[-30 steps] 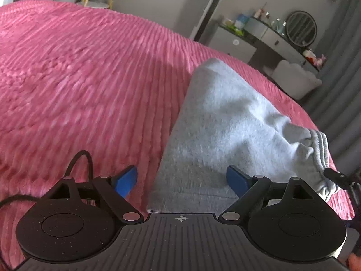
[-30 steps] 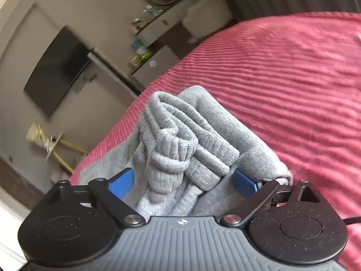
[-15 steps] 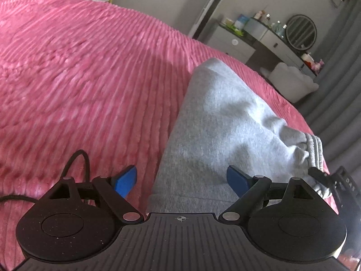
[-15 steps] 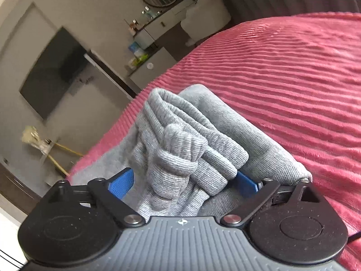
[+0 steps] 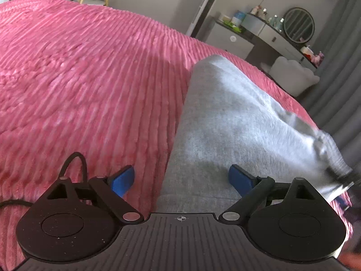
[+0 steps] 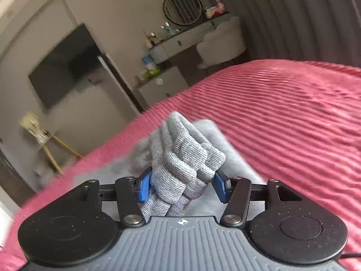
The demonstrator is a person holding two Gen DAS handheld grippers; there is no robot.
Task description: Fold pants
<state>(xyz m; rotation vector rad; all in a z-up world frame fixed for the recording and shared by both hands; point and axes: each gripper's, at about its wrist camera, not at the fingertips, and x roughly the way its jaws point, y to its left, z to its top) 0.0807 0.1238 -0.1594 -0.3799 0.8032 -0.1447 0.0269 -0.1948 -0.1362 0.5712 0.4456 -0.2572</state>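
Since a second ago my right gripper (image 6: 180, 186) has gone from spread wide to closing on the ribbed cuffs (image 6: 187, 158), pads pressing them, to lift that end for the fold. Left gripper (image 5: 181, 179) sits apart, holding nothing, straddling the pants (image 5: 225, 122) edge at lower centre. Pants lie on the pink bedspread (image 5: 79, 79).

The pants (image 5: 225, 124) lie on the bed (image 5: 90, 79) near its right edge, the bunched waistband (image 6: 185, 164) toward that edge.
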